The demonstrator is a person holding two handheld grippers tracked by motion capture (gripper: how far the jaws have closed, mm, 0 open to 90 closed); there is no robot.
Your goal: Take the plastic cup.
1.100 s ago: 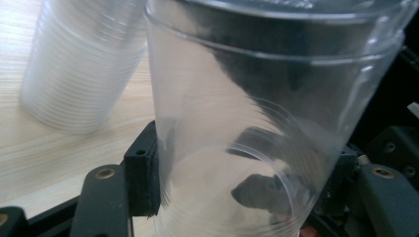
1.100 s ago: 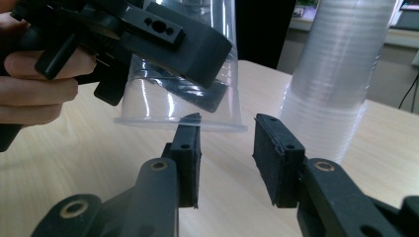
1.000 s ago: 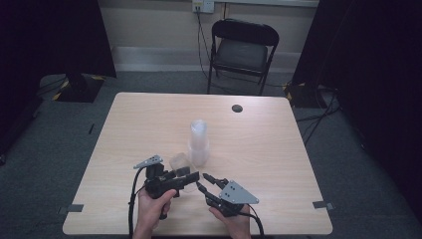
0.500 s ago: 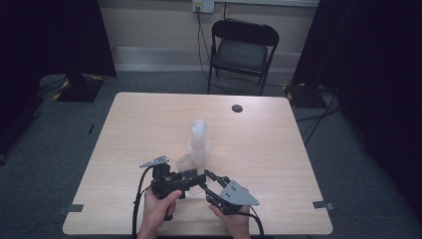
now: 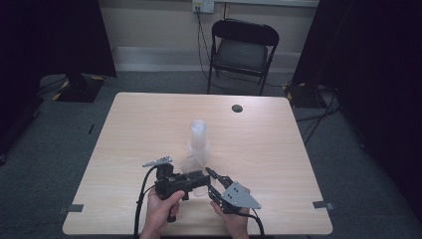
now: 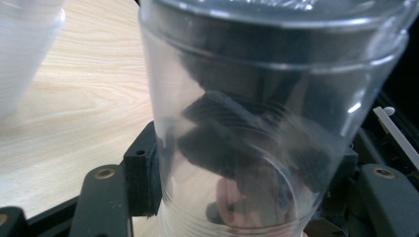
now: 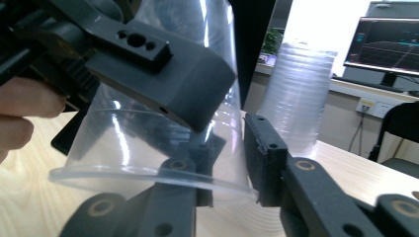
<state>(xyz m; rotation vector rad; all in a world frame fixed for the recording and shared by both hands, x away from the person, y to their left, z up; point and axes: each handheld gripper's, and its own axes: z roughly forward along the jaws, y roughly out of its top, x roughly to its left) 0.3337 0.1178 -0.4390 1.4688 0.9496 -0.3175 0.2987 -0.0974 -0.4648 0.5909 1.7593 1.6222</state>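
Observation:
A clear plastic cup (image 5: 199,189) (image 6: 247,123) is pinched in my left gripper (image 5: 200,182) (image 6: 242,197), which is shut on its sides near the table's front edge. My right gripper (image 5: 213,182) (image 7: 232,163) comes at the cup (image 7: 148,148) from the right. One of its jaws reaches inside the rim and the other stays outside, so the cup's wall stands between them. These jaws have just been closing, and a gap still shows at the inner pad. A tall stack of clear cups (image 5: 199,138) (image 7: 296,103) stands upright in the middle of the table.
The wooden table (image 5: 278,149) has a small black round disc (image 5: 237,108) near its far edge. A black folding chair (image 5: 242,50) stands behind the table. Black curtains hang on both sides. Bits of tape (image 5: 321,204) mark the front corners.
My left gripper has carried the cup a little to the right, toward the right gripper. The right gripper's jaws have narrowed around the cup's rim.

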